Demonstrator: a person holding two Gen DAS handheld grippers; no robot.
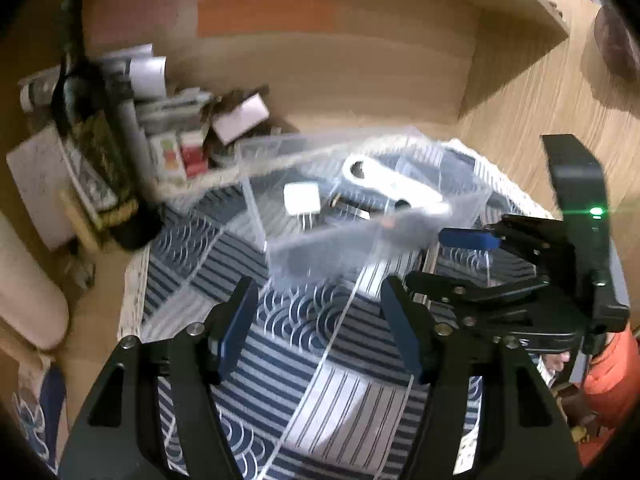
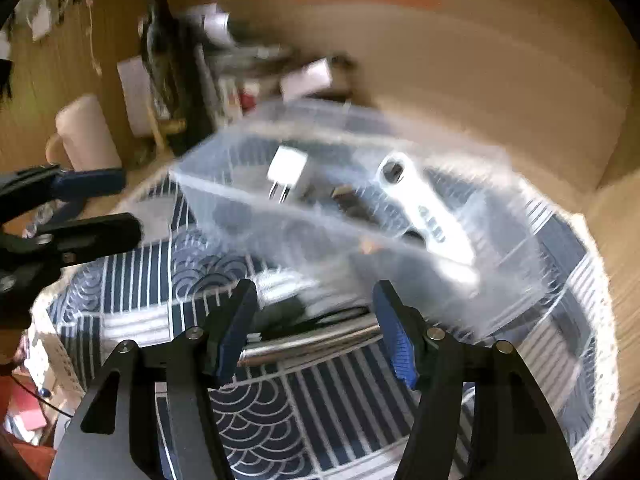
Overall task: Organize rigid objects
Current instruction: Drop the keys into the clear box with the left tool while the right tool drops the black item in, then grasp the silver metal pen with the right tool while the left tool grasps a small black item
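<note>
Dark wine bottle (image 1: 74,92) upright beside small cartons (image 1: 182,152); patterned blue cloth (image 1: 280,352) over wooden desk (image 1: 540,92); pale roll (image 2: 86,136) leftward.

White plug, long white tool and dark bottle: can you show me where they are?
White plug (image 1: 301,199), left wrist view, on its square body.
Long white tool (image 2: 430,210), right wrist view, middle of its handle.
Dark bottle (image 1: 74,80), left wrist view, on its shoulder.

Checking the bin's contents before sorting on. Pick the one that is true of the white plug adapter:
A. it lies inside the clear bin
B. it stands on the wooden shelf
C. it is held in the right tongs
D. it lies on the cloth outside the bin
A: the adapter lies inside the clear bin, beside a white bar-shaped tool; both the left tongs and the right tongs are open and empty.
</note>
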